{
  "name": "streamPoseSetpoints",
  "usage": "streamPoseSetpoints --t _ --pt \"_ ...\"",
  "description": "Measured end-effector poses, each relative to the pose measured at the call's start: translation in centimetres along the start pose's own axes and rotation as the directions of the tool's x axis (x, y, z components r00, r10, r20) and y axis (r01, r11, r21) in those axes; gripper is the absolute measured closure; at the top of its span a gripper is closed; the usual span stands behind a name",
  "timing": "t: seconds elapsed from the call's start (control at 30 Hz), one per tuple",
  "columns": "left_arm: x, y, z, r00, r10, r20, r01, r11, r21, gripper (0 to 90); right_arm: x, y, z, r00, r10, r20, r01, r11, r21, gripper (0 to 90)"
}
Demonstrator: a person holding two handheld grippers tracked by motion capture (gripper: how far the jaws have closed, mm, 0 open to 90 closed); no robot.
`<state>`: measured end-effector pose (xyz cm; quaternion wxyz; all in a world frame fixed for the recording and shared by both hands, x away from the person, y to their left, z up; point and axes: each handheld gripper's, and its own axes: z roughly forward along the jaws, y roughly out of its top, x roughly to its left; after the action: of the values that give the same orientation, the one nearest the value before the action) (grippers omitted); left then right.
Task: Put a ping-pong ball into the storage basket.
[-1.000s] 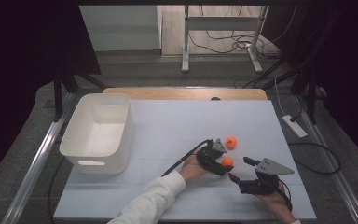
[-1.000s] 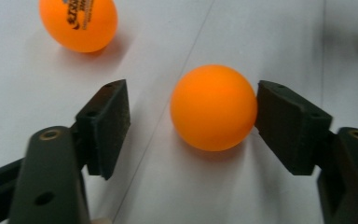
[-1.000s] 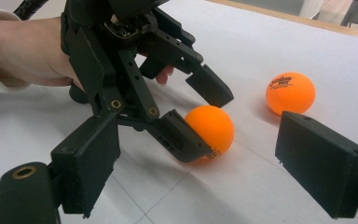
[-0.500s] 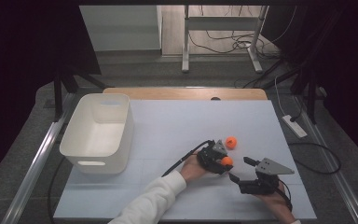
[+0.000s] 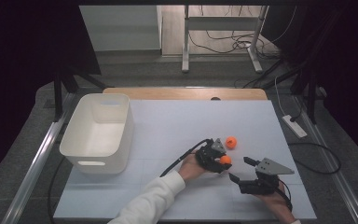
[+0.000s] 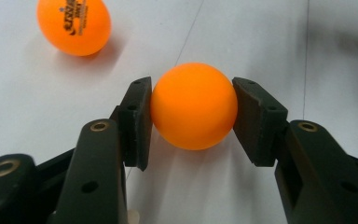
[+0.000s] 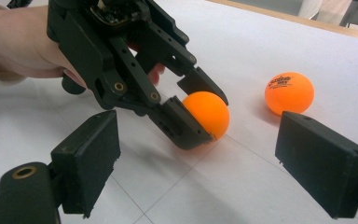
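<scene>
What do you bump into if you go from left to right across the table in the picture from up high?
White bin → left gripper with an orange ball between its fingers → loose orange ball → right gripper, open → white power strip beside the table.

plain orange ball on white table, printed orange ball nearby

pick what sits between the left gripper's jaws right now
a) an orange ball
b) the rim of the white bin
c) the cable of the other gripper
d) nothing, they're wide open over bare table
a: in the left gripper view the left gripper has its two pads pressed against either side of the plain orange ball, while the printed ball lies free on the table.
</scene>
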<state>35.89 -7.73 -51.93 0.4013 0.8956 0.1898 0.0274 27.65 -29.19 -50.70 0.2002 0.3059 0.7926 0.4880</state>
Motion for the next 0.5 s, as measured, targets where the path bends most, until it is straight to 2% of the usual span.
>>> streamPoseSetpoints --t 0.5 --pt "0.4 -0.6 -2.1 0.9992 -0.017 -0.036 0.015 0.9994 -0.030 50.7 0.0 0.0 0.0 1.0000 0.001 0.003 -0.001 1.0000 0.000 13.8"
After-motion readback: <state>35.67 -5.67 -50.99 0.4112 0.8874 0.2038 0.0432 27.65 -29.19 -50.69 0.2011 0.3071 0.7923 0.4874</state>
